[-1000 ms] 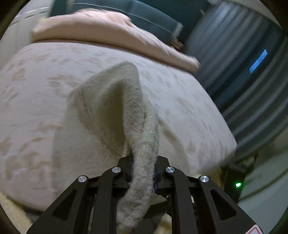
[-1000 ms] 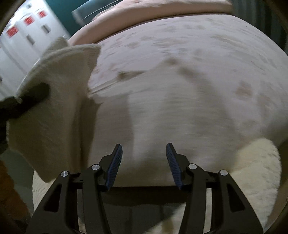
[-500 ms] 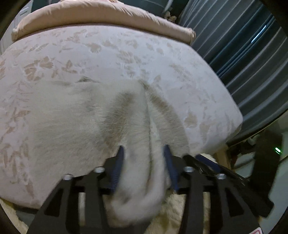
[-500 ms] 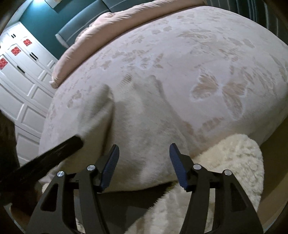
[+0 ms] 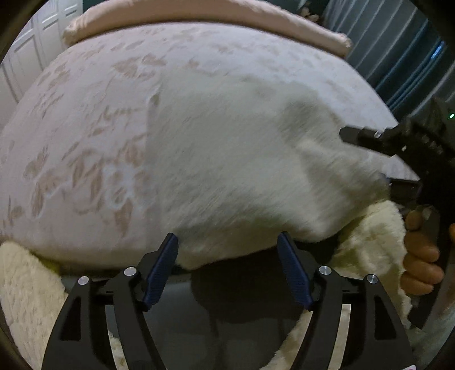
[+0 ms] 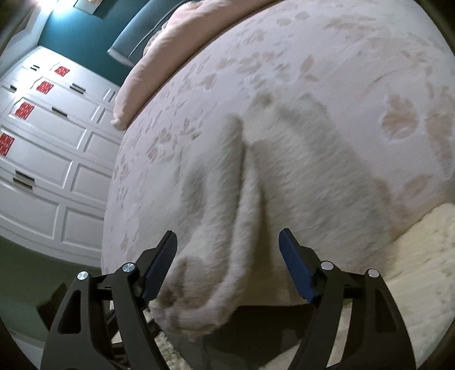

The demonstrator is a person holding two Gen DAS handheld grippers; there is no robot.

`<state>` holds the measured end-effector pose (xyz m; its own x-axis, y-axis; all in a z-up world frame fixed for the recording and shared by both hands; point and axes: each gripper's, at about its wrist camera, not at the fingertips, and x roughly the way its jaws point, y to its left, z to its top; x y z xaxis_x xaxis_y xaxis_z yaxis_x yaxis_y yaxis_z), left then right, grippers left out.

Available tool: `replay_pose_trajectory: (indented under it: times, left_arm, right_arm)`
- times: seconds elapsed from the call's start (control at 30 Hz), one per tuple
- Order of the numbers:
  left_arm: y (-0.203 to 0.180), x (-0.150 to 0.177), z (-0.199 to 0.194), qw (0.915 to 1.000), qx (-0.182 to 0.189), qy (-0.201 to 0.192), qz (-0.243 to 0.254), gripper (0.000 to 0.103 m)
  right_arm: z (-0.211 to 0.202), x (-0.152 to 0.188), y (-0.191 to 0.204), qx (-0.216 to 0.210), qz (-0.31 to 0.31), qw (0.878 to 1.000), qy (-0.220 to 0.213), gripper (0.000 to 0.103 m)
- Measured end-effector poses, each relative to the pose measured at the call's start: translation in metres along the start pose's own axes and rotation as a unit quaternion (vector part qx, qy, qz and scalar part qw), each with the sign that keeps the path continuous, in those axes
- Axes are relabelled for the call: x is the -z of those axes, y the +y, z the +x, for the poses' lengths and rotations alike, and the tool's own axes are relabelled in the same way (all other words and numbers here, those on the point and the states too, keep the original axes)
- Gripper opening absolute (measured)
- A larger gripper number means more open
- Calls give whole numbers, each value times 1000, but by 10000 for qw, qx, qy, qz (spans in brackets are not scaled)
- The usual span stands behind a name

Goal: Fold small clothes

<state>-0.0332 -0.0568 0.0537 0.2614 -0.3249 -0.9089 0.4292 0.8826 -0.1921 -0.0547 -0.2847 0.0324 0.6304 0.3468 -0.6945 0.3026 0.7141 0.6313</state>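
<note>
A cream fuzzy garment (image 5: 241, 170) lies on the bed, its near edge hanging over the bed's front edge. My left gripper (image 5: 227, 250) is open and empty just in front of that hanging edge. In the right wrist view the garment (image 6: 270, 185) shows a raised fold running toward me. My right gripper (image 6: 227, 247) is open, its fingers either side of the fold's hanging end. The right gripper also shows in the left wrist view (image 5: 378, 136), at the garment's right side.
The bed has a pink leaf-patterned bedspread (image 5: 85, 128) and a pink duvet roll (image 5: 199, 17) at the far end. A fluffy cream rug (image 6: 421, 256) lies below the bed. White wardrobe doors (image 6: 42, 148) stand at left. Dark curtains (image 5: 398, 42) hang at right.
My left gripper has let go of the garment and opened; the garment has dropped flat onto the bed. My right gripper has moved in onto the garment's near fold.
</note>
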Motion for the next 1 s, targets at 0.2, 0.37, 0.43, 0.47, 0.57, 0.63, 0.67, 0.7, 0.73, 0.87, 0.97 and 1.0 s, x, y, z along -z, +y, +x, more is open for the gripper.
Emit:
replay_pose_trajectory:
  times: [0.2, 0.37, 0.43, 0.47, 0.57, 0.63, 0.67, 0.7, 0.73, 0.87, 0.97, 1.0]
  left_arm:
    - [7, 7, 23, 9994, -202, 284, 57, 74]
    - [16, 6, 29, 9989, -362, 266, -123, 73]
    - [20, 4, 26, 9986, -450, 187, -194, 67]
    - [20, 3, 24, 9986, -468, 153, -199, 60]
    - [22, 0, 18, 9995, -217, 35, -239, 51]
    - [17, -3, 19, 9996, -226, 17, -153, 46]
    - [14, -5, 23, 9996, -267, 64, -76, 41]
    - [10, -6, 29, 9995, -284, 155, -38, 39]
    - [9, -6, 34, 9994, -266, 230, -64, 39]
    - [4, -3, 41, 9989, -357, 317, -26, 39]
    - [7, -4, 41, 9989, -298, 345, -139, 40]
    - [7, -4, 41, 9988, -288, 363, -176, 40]
  right_arm:
    - [24, 3, 16, 136, -142, 9992, 352, 72]
    - [16, -8, 45, 178, -758, 9968, 192, 16]
    - [-8, -19, 50, -285, -804, 9963, -136, 15]
    - [-27, -26, 50, -721, -694, 9944, -346, 14]
    - [-66, -36, 44, -1079, -704, 9879, -869, 13]
    - [-70, -37, 26, -482, -820, 9900, -1039, 13]
    - [-62, -37, 15, -189, -802, 9918, -977, 13]
    - [-43, -37, -6, 260, -682, 9944, -759, 13]
    - [-21, -35, -31, 638, -475, 9960, -409, 14]
    - [-8, -21, -63, 465, -34, 9986, -246, 14]
    - [-11, -20, -57, 541, -191, 9980, -267, 16]
    - [-10, -20, -56, 573, -212, 9978, -249, 17]
